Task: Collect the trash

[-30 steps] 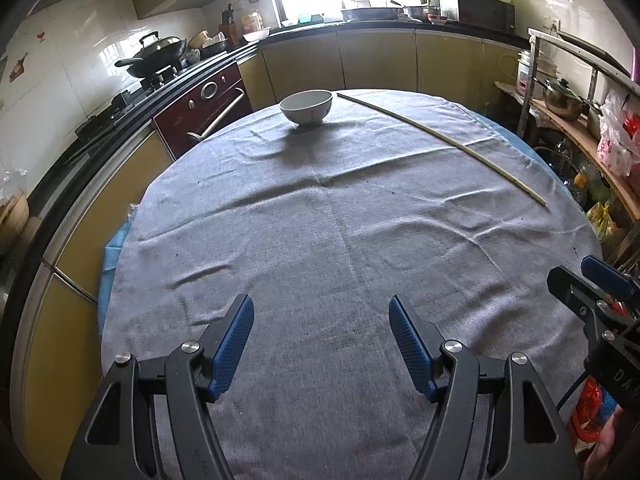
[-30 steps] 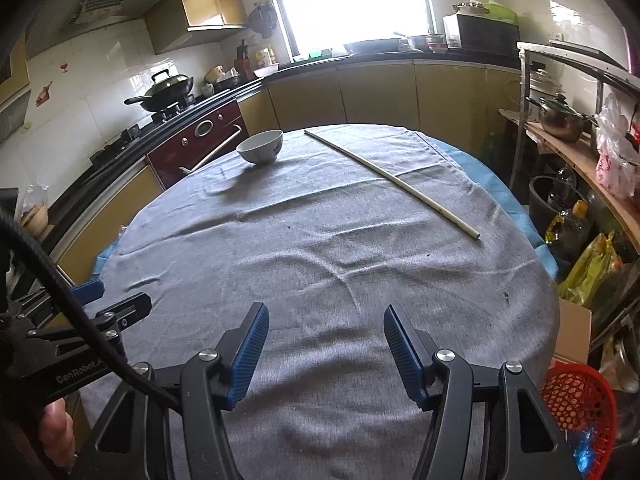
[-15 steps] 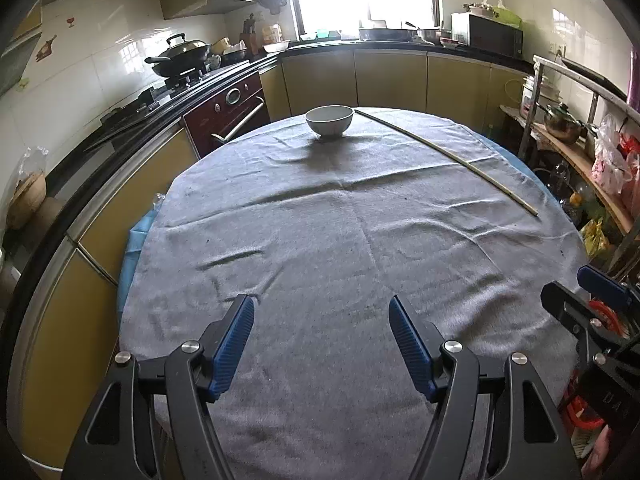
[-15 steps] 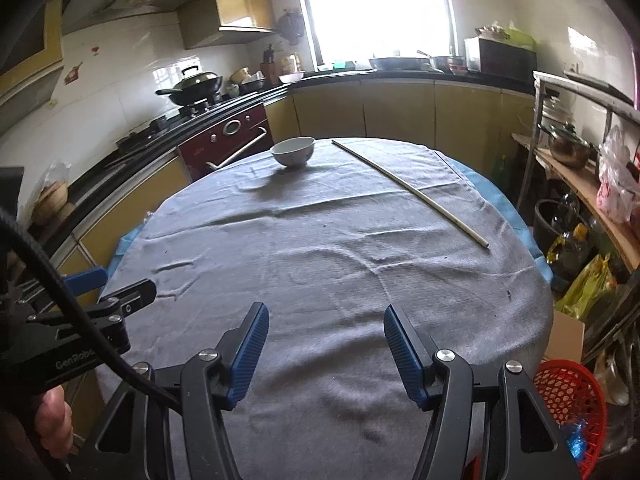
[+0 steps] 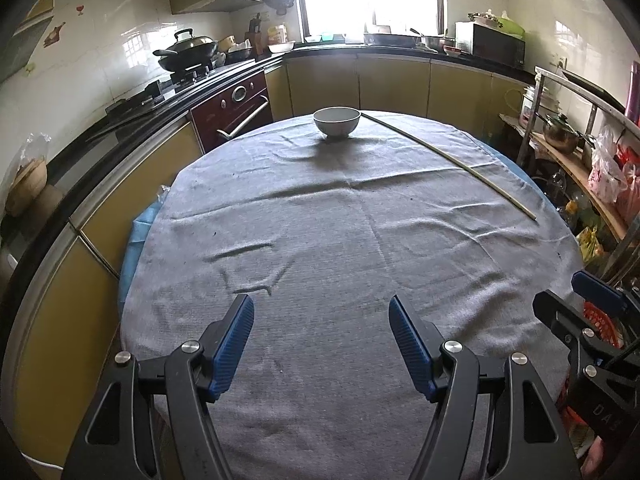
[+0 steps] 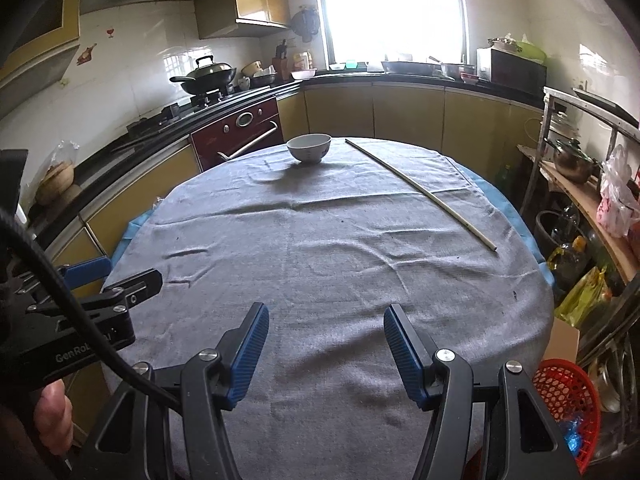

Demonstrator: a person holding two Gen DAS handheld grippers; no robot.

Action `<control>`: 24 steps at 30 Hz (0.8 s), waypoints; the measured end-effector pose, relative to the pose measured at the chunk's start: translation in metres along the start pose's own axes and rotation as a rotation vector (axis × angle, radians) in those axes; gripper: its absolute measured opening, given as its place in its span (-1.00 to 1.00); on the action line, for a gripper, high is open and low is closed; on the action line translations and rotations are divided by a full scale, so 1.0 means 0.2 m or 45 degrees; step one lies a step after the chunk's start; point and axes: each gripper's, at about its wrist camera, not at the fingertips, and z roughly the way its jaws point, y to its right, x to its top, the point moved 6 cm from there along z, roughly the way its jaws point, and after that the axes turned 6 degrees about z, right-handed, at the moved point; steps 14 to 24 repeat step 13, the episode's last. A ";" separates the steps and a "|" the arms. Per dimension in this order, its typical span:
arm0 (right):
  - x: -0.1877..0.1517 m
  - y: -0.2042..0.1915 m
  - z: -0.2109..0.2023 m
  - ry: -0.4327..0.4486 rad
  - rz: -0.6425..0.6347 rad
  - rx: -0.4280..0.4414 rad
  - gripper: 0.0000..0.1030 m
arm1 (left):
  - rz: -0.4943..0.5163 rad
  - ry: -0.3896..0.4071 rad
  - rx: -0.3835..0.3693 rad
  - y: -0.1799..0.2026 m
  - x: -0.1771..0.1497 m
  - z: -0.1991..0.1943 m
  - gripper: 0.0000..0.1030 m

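Note:
A round table under a grey cloth (image 5: 340, 220) (image 6: 320, 240) fills both views. At its far side stand a white bowl (image 5: 337, 121) (image 6: 309, 147) and a long thin pale stick (image 5: 452, 160) (image 6: 420, 190) lying diagonally towards the right edge. A few tiny dark specks dot the cloth. My left gripper (image 5: 320, 308) hangs open over the near edge with nothing between its blue pads. My right gripper (image 6: 326, 312) is also open and empty, to the right of the left one. Each shows at the side of the other's view: right gripper (image 5: 568, 296), left gripper (image 6: 124, 274).
A red mesh basket (image 6: 568, 404) (image 5: 600, 320) sits on the floor by the table's near right, something blue inside. A shelf rack (image 6: 580, 184) with pots and bags lines the right side. Yellow cabinets, an oven (image 5: 236, 108) and a stove with a wok run behind and to the left.
Both grippers have drawn back from the table and risen a little; the bowl and stick look farther off and more of the cloth's near edge shows. Jaws unchanged.

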 end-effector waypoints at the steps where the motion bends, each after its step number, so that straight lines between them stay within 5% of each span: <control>1: 0.00 0.00 0.01 -0.003 -0.001 -0.001 0.24 | -0.002 -0.004 0.000 -0.01 0.00 0.01 0.38; 13: 0.01 0.03 0.30 -0.064 -0.015 -0.050 0.25 | -0.045 -0.112 -0.018 -0.06 -0.03 0.33 0.38; 24: 0.01 0.03 0.30 -0.064 -0.015 -0.050 0.25 | -0.045 -0.112 -0.018 -0.06 -0.03 0.33 0.38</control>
